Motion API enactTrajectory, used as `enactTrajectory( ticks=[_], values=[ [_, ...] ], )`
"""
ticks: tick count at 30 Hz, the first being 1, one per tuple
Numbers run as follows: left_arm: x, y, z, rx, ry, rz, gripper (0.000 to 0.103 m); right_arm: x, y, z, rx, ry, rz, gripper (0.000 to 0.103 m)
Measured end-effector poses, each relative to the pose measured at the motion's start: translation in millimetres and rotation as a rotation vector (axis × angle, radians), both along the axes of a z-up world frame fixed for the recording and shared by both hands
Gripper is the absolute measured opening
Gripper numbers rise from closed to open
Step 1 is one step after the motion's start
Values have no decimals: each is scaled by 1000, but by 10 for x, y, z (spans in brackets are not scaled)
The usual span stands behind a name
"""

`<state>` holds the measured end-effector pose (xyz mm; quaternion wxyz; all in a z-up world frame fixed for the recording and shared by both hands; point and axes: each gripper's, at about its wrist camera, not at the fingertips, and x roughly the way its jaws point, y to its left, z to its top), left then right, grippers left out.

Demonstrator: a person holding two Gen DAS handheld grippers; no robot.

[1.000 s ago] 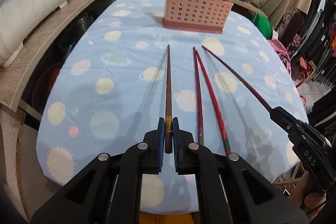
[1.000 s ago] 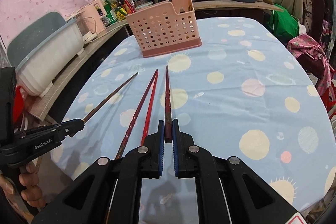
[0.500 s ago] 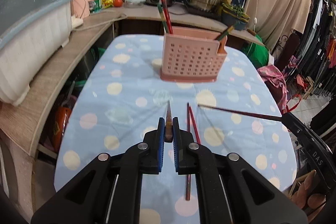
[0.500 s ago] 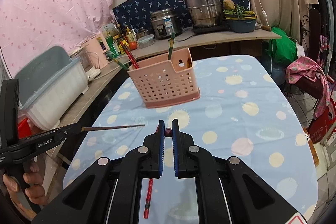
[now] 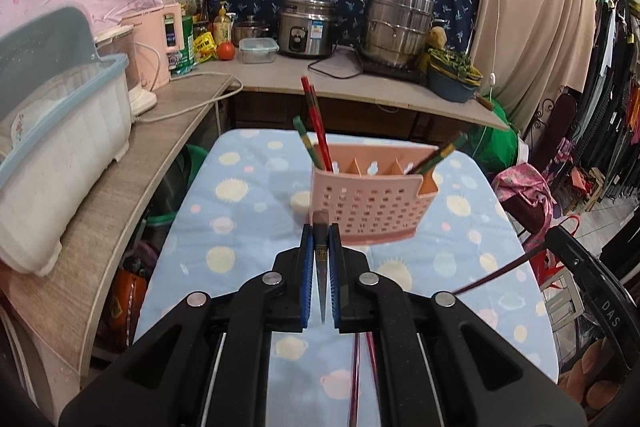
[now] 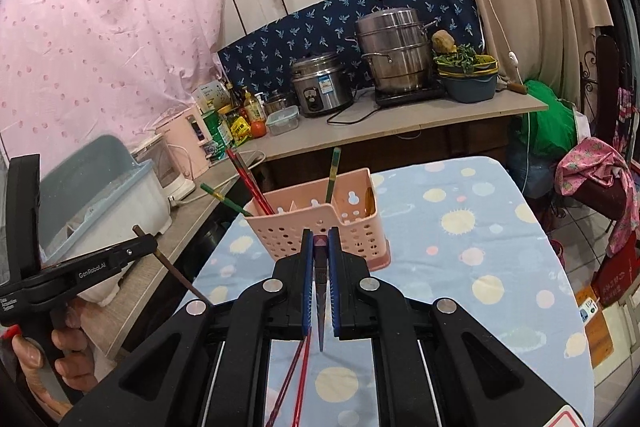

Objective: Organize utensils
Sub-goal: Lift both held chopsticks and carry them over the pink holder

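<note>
Now your pink utensil basket (image 5: 368,203) stands upright on the far half of the blue spotted tablecloth (image 5: 240,227), with two red chopsticks (image 5: 318,131) and a green-ended one (image 5: 304,141) leaning out of its left compartment and another green-ended chopstick (image 5: 438,157) slanting from its right end. Nearer you, two red chopsticks (image 6: 298,379) lie side by side on the cloth, partly hidden beneath your tools. Your left gripper (image 5: 320,271) is clamped on a dark brown chopstick (image 5: 320,267) that hangs point-down between its blue pads, raised above the cloth in front of the basket. Your right gripper (image 6: 321,275) likewise pinches a dark reddish chopstick (image 6: 321,287), its blunt end showing just above the jaws and its tip pointing down. Each tool shows at the edge of the other's view, with its chopstick slanting out below the jaws. Behind the table, the counter (image 5: 280,75) carries a rice cooker (image 5: 306,31), a steel steamer pot (image 5: 396,25) and a pink kettle (image 5: 160,43), and a white dish rack (image 5: 52,147) sits on the side shelf to your left.
</note>
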<state>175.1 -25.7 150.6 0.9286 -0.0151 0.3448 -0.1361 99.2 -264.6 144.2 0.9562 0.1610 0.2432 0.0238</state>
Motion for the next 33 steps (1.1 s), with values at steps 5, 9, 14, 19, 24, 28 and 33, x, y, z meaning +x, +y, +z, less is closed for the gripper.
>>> enactTrajectory(
  ticks=[5,9,14,19,24,28,33],
  values=[
    [145,-23,232,-25,-35,-5,7,186,-75,248,17,-48,3,7],
    [218,-82,489,-26,-90,-7,7,331,-120,454,22,-95,0,7],
    [326,-140,857,-61,-168,-3,7,490,-171,731,33,-169,-14,7],
    [463,-142,1158,-104,-250,15,7,675,-217,990,38,-240,-36,7],
    [648,-168,1276,-126,-310,36,7,921,-220,1079,34,-261,-49,7],
    [862,-254,1160,-107,-310,45,7,1126,-182,957,18,-226,-49,7],
    [1040,-347,903,-96,-280,39,7,1312,-130,713,0,-168,-41,7]
  ],
)
